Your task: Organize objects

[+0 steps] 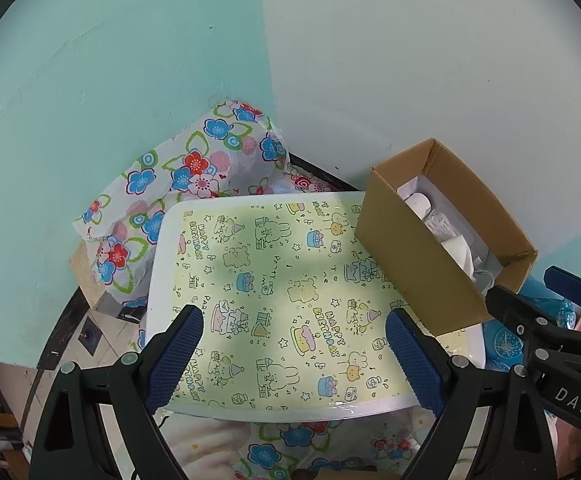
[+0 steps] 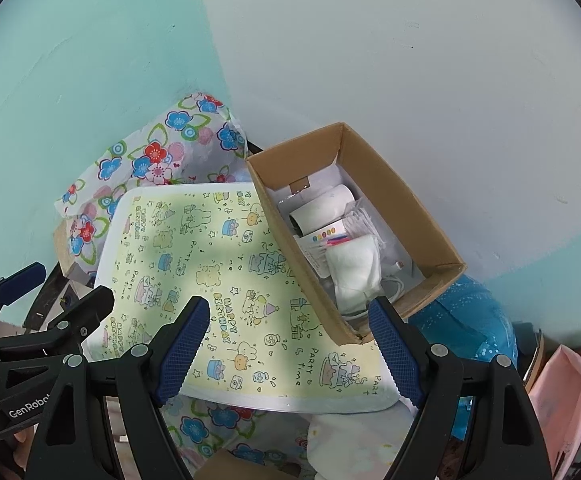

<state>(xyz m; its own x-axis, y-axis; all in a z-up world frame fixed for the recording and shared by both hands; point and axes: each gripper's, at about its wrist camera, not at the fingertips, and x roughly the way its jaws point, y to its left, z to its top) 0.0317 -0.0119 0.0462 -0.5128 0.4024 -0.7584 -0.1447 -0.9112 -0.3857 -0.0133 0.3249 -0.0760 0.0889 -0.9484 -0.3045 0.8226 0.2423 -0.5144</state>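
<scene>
A white tray (image 1: 158, 248) lined with yellow birthday-print paper lies on a flowered cloth (image 1: 178, 168). An open cardboard box (image 1: 410, 264) stands on the tray's right side; it holds a white roll (image 2: 322, 210), a folded white cloth (image 2: 354, 276), a card with candles and a white cable. My left gripper (image 1: 294, 336) is open and empty above the tray's near half. My right gripper (image 2: 288, 328) is open and empty, over the tray's near part with its right finger by the box's near corner (image 2: 354, 336). The tray (image 2: 106, 248) and flowered cloth (image 2: 150, 152) also show in the right wrist view.
A teal and white wall stands close behind. A blue dotted bag (image 2: 466, 320) lies right of the box, and a pink bag (image 2: 562, 392) further right. The right gripper shows at the left wrist view's right edge (image 1: 550, 344). A floor socket (image 1: 88, 336) is at the left.
</scene>
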